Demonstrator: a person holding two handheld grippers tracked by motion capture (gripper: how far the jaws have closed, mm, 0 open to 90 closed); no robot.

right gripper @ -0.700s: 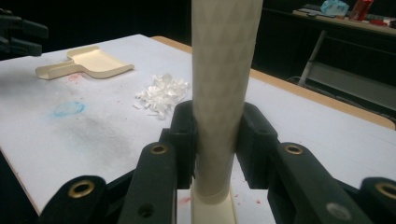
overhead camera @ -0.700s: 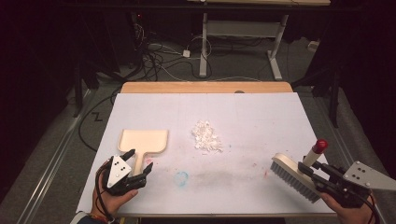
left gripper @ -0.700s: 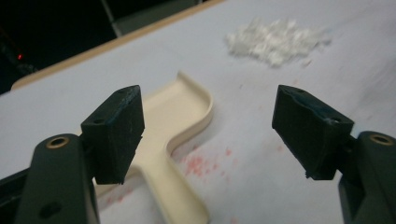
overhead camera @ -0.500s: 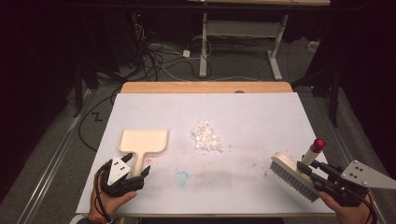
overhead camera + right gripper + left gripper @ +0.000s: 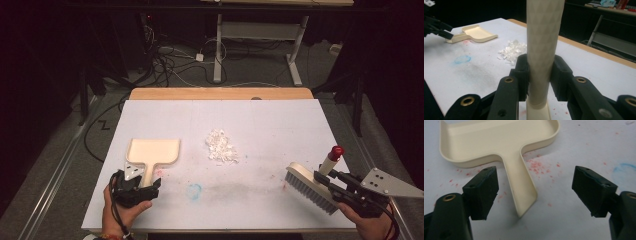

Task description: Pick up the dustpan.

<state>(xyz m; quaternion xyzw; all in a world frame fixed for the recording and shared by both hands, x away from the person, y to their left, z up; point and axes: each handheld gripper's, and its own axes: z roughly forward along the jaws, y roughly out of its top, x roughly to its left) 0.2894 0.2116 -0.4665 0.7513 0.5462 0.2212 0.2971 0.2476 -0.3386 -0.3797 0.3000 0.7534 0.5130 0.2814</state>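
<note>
A cream dustpan (image 5: 152, 152) lies flat on the white table top at the near left, its handle (image 5: 521, 187) pointing toward me. My left gripper (image 5: 142, 187) (image 5: 534, 192) is open, one jaw on each side of the handle's end without touching it. At the near right my right gripper (image 5: 327, 180) (image 5: 540, 75) is shut on the cream handle (image 5: 542, 42) of a hand brush (image 5: 310, 187), whose handle ends in a red tip (image 5: 336, 151). The brush head rests at the table's near right. A small heap of white scraps (image 5: 221, 147) (image 5: 512, 51) lies mid-table.
The white sheet (image 5: 260, 120) carries a blue ring mark (image 5: 194, 189), red specks and a grey smudge. A wooden table edge (image 5: 220, 93) runs along the far side. Beyond it are a dark floor, cables and a desk frame (image 5: 260, 35).
My left gripper has shifted slightly right and settled around the dustpan handle's end. The right gripper and brush have stayed in place.
</note>
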